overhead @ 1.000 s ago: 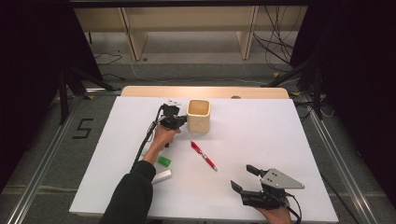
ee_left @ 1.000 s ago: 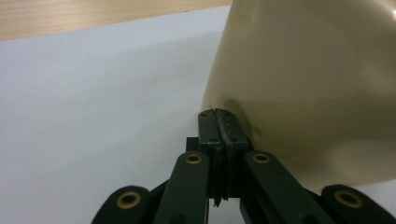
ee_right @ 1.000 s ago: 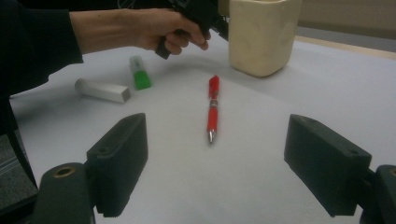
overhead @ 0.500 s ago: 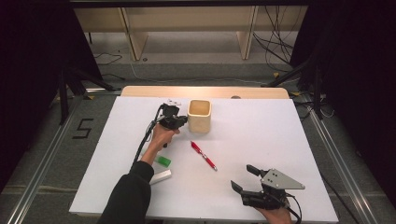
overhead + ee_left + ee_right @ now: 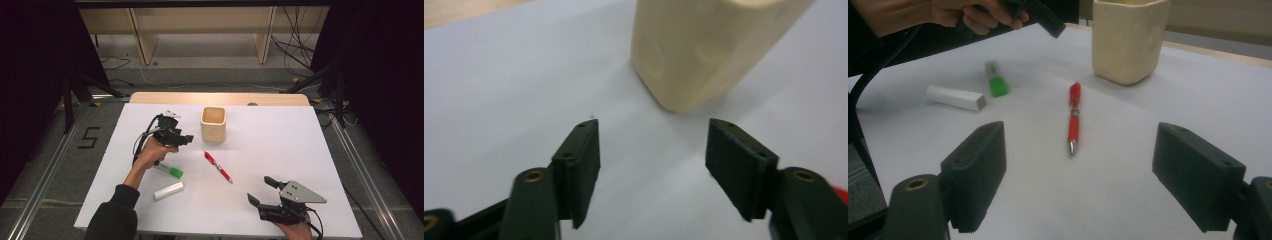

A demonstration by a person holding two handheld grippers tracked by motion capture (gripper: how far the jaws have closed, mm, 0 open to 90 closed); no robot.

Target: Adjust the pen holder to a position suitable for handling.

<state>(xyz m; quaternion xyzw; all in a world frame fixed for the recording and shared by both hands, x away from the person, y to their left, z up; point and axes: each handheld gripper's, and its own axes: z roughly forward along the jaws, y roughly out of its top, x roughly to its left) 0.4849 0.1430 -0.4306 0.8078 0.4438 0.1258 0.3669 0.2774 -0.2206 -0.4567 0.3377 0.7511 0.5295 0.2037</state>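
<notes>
We see a matt white table top [image 5: 280, 150] with a pale wood strip [image 5: 220, 98] at its far edge, and on it a cream cup [image 5: 1129, 40] with a smooth, dull finish. The red pen [image 5: 1074, 117] looks like glossy plastic with a metal tip. Both grippers' jaw pads [image 5: 975, 172] are matt black and faintly textured.

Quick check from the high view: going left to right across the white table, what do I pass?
Left tool with jaws open, white stick, green-capped marker, beige cup, red pen, right tool with jaws open.
</notes>
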